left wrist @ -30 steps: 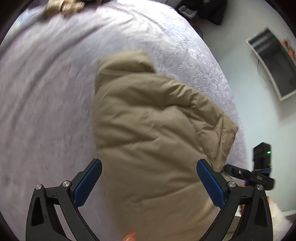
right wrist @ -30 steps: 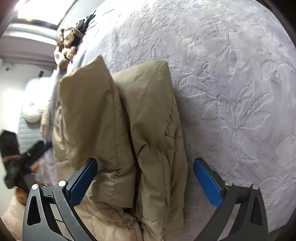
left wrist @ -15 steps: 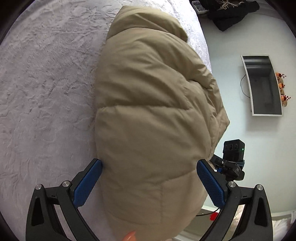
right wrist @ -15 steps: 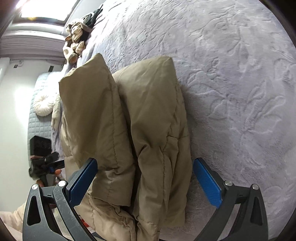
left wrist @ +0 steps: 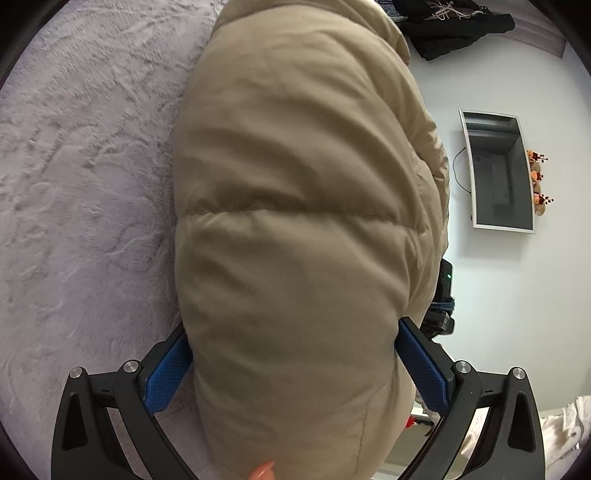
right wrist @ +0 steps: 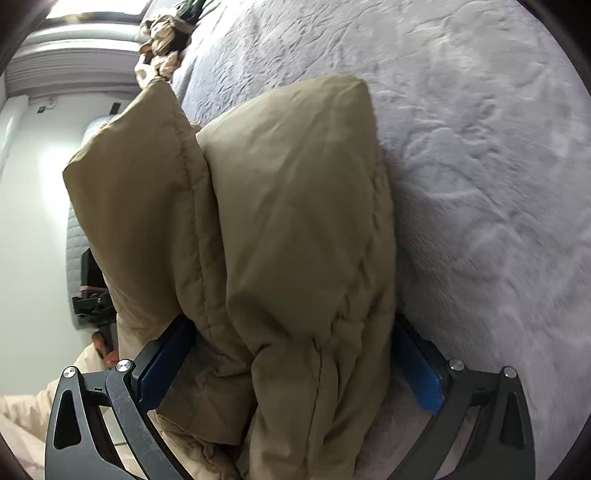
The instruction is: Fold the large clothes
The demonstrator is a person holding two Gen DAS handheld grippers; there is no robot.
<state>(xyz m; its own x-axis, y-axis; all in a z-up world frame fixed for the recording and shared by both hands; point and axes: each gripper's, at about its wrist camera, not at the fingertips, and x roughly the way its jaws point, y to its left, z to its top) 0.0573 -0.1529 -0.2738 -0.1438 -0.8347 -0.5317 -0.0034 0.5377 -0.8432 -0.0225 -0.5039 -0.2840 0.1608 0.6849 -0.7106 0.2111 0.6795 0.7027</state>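
Observation:
A folded tan puffer jacket [left wrist: 295,184] lies on the lilac bed cover [left wrist: 74,184] at the bed's edge. In the left wrist view its padded bulk fills the gap of my left gripper [left wrist: 295,369], whose blue pads [left wrist: 166,373] stand wide apart on either side of it. In the right wrist view the same jacket [right wrist: 295,221] shows two stacked folds. My right gripper [right wrist: 291,365] is open around that end, with the fabric bulging over both pads [right wrist: 421,369]. Neither gripper squeezes the cloth.
The textured bed cover [right wrist: 480,184] stretches away from the jacket. A wall screen [left wrist: 498,170] and dark clothes [left wrist: 461,26] lie beyond the bed's edge. A soft toy [right wrist: 162,40] sits at the far end. A fingertip [left wrist: 262,472] shows at the bottom.
Both grippers have pushed forward, so the jacket now sits between their fingers instead of ahead of them. The fingers' spread has not changed.

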